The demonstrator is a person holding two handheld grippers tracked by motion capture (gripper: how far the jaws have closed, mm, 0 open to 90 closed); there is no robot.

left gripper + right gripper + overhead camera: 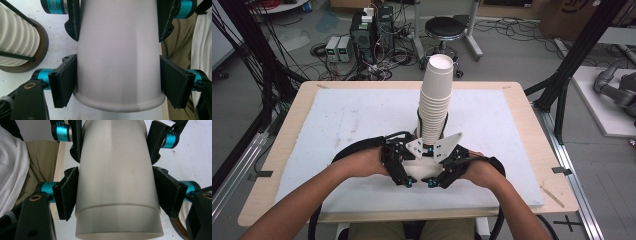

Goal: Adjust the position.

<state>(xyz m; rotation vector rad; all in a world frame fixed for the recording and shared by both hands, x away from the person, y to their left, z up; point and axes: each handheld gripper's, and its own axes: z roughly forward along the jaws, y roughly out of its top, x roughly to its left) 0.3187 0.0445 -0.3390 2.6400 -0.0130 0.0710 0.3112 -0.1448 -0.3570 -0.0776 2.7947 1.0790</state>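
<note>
High view, from left to right, with the tall stack of cups (434,100) as the landmark: the white mat (337,130) covers the wooden table (287,130), and the stack stands near the middle of it, leaning a little. The person's left hand (362,162) comes in just below and left of the stack. It holds the left gripper (399,162), which sits right by the foot of the stack. Between the two grippers, just in front of the stack, lies a single white cup (414,172). On the other side of that cup is the right gripper (447,167), held by the right hand (484,172), just below and right of the stack.

In the left gripper view, the stack (17,40) stands on a round brown base (41,42) far to the left. The cup (118,55) lies on its side between the black pads (63,80), which squeeze both its sides near the rolled rim. The other gripper's jaws press on the same cup higher up.

In the right gripper view, the cup (116,177) sits between the pads (67,195), which pinch it near its flat bottom end. A bit of the brown base (180,227) shows at the lower right.
</note>
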